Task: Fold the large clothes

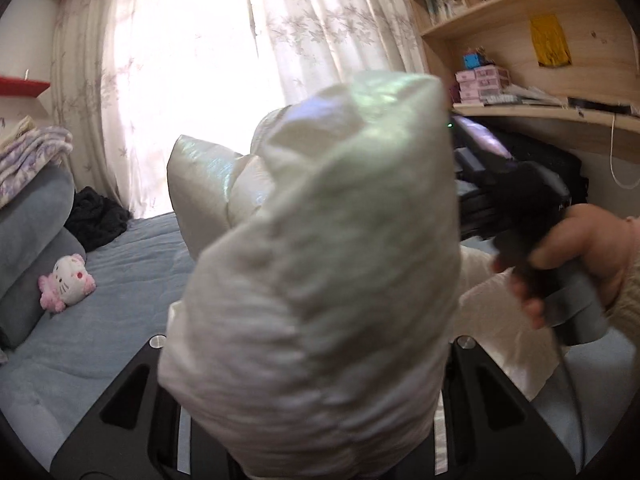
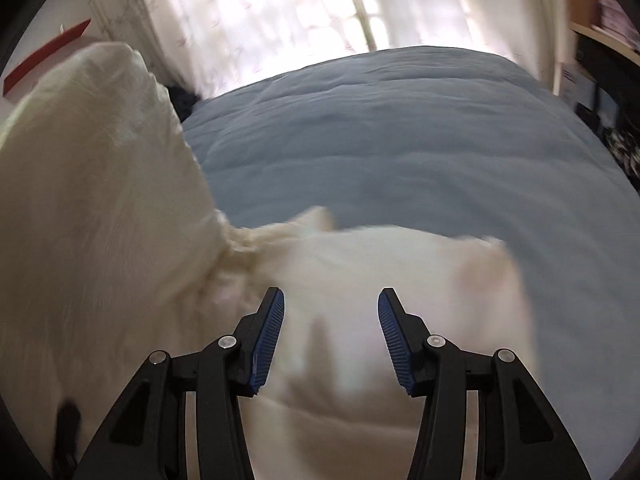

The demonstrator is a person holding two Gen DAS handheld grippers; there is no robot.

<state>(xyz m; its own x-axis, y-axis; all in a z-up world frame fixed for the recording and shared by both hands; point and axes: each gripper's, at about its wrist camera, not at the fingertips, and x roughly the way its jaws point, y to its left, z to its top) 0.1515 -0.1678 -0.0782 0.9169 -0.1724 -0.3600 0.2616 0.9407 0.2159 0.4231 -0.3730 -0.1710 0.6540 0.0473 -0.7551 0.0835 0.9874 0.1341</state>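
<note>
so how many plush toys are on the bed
1: a pink and white plush cat lies on the blue bedspread beside the grey cushions. The lifted white garment may hide others.

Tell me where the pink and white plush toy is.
In the left wrist view, the plush toy lies at the far left on the blue bedcover, against the grey cushion and below the dark clothing pile.

Bare blue bedding (image 2: 400, 140) ahead — puffy white jacket (image 2: 92, 184) blocking left, plush toy (image 1: 68, 282) nr pillows.
</note>
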